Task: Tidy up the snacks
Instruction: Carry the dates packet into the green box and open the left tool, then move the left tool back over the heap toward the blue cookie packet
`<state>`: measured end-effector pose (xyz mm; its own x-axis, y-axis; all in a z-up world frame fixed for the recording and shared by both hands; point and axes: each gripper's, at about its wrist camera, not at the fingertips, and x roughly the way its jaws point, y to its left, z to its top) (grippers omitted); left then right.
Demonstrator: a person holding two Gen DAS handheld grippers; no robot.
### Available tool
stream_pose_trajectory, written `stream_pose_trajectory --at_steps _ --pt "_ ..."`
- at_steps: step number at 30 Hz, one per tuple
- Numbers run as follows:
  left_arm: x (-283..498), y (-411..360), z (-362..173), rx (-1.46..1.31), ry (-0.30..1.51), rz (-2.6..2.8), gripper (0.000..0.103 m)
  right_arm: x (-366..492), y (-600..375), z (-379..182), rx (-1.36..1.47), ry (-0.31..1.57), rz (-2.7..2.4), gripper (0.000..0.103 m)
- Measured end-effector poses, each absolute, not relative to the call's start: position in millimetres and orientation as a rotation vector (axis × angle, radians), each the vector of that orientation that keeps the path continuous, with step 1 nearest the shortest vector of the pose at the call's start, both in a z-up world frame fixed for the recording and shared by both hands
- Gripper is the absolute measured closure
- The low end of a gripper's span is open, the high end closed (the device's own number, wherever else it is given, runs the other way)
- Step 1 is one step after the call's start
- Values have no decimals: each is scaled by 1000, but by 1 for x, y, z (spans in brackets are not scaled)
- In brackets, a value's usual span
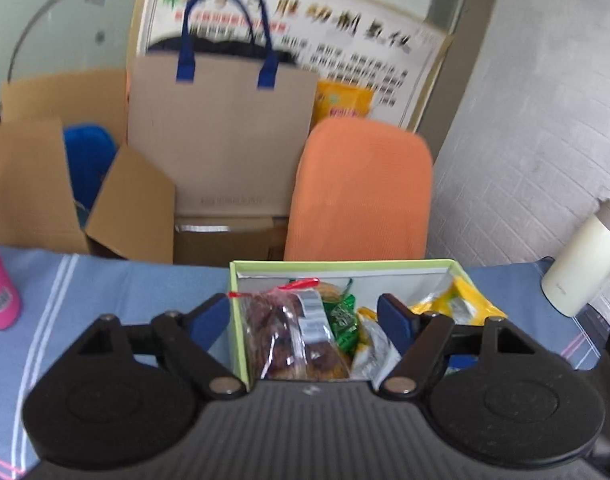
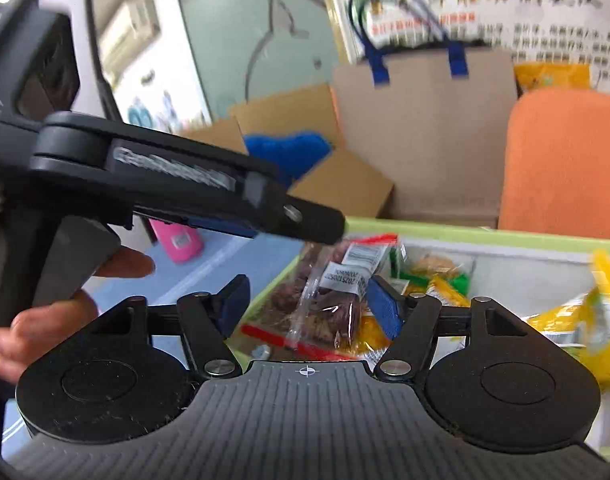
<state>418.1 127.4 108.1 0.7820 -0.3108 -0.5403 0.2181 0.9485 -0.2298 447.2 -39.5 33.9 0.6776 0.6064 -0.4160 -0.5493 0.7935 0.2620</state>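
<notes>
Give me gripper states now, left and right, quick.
Left gripper: open, holding nothing, poised over the green-rimmed cardboard snack box.
Right gripper: open, empty, straddling the clear red-sealed bag of dark dried fruit.

Snack packets (image 1: 305,332) crowd the green box (image 1: 345,265); blue tablecloth (image 1: 125,288) left of it lies open.

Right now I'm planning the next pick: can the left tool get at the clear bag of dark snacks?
Probably yes: the left tool is open above the clear bag, which lies uncovered.
</notes>
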Motion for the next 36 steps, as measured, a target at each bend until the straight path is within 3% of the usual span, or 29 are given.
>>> stream_pose_trajectory --at_steps 1,7,14,20,23,31,36 --pt "404 126 107 -153 601 -300 28 433 -48 35 116 489 647 37" --pt "323 112 62 -156 655 -376 26 338 -103 18 135 459 597 23" --pt "306 59 25 -146 777 -470 26 266 -159 -8 160 526 436 21" --pt "370 14 31 -142 834 -493 24 305 -172 -12 49 577 385 22" --pt "401 1 15 -204 912 -496 24 335 -179 -23 82 652 437 27" --pt "410 -34 -8 -195 1008 -579 46 354 -185 -44 155 756 582 31" --pt "357 -62 -13 -121 989 -687 46 310 -200 -44 180 760 586 30"
